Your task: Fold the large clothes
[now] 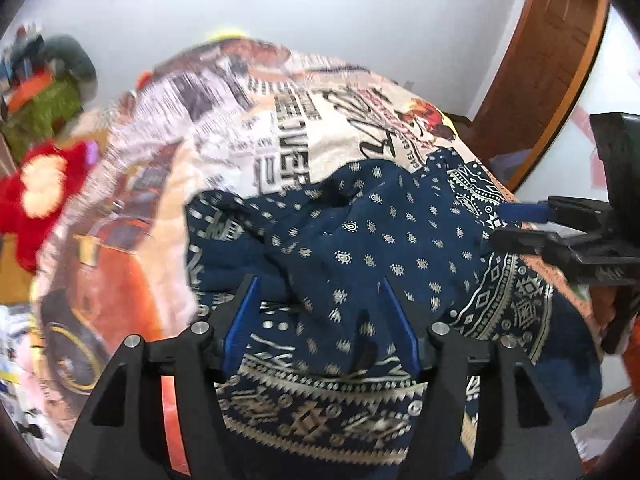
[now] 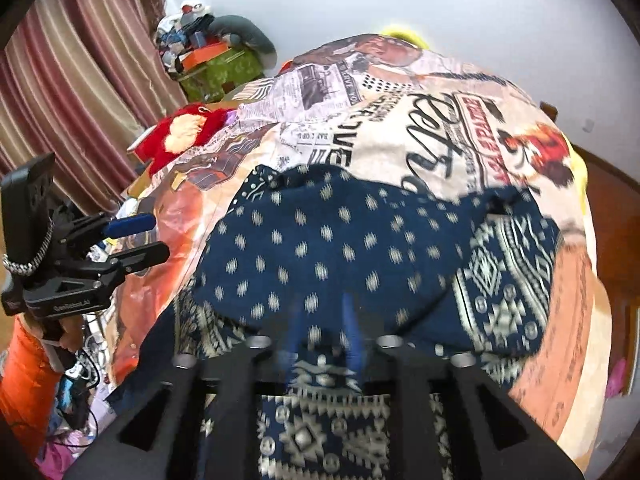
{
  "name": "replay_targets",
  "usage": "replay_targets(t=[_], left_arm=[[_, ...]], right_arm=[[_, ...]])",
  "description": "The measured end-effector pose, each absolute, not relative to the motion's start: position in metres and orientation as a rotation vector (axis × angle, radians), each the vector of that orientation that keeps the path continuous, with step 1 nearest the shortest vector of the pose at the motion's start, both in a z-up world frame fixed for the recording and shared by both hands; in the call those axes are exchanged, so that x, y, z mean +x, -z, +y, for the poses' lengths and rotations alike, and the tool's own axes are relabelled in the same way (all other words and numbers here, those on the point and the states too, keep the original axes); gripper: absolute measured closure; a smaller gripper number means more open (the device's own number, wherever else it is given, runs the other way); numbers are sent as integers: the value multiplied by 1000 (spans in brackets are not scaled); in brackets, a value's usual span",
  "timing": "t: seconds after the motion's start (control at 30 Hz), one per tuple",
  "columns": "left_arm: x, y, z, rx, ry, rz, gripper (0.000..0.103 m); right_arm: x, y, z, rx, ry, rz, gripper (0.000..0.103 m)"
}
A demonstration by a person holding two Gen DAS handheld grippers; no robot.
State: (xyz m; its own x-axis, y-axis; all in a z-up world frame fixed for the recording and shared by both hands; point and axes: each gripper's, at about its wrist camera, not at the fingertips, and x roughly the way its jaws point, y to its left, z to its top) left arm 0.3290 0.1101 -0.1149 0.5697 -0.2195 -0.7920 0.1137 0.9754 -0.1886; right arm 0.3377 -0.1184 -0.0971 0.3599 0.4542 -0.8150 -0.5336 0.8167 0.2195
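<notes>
A large navy garment [image 1: 360,240] with small cream motifs and a patterned border lies rumpled on a bed with a printed cover [image 1: 280,128]. It also shows in the right wrist view [image 2: 340,240]. My left gripper [image 1: 320,300] is open, its blue fingers apart above a raised fold of the navy cloth. My right gripper [image 2: 324,336] has its blue fingers close together with the garment's border edge between them; the view is blurred. Each gripper shows in the other's view: the right one [image 1: 516,224] at the right edge, the left one [image 2: 140,240] at the left.
A red plush toy [image 2: 184,136] and a green box with clutter [image 2: 224,68] lie at the bed's far left. Striped curtains [image 2: 80,80] hang on the left. A wooden door [image 1: 540,60] stands at the right. A white wall is behind.
</notes>
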Motion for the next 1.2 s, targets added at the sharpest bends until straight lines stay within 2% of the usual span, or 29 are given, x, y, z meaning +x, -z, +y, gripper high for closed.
replay_targets(t=[0.07,0.17,0.23,0.3,0.33,0.4,0.7,0.97,1.03,1.1,1.2], left_arm=[[344,128,109,-142,203,986,42],[361,147,105,-202,216,1032,42],[369,154,101,-234,250,1041,55],[373,154,92,-212,270,1037,85],[373,153,89,-199,283,1032,91],[371,148,79,-168,311,1012,94],[328,106,22,-138,578,961,95],[284,142,-14,-80,590,1129,95],[274,147,-10,-68,541,1118,92],[268,145,-1,-88,508,1110,75],[263,132,20,-141,483,1084,62]], right_arm=[[343,97,-112,-73,-639,983,26],[355,103,-99,-103,-633,970,24],[365,109,-93,-119,-618,985,24],[380,118,-87,-133,-593,1021,24],[388,124,-87,-126,-580,1047,24],[398,131,-94,-77,-571,1084,24],[373,121,-147,-15,-536,1113,24],[327,82,-186,7,-540,1046,22],[317,76,-187,17,-558,1034,19],[309,74,-181,14,-576,1033,18],[302,81,-165,-10,-591,1043,18]])
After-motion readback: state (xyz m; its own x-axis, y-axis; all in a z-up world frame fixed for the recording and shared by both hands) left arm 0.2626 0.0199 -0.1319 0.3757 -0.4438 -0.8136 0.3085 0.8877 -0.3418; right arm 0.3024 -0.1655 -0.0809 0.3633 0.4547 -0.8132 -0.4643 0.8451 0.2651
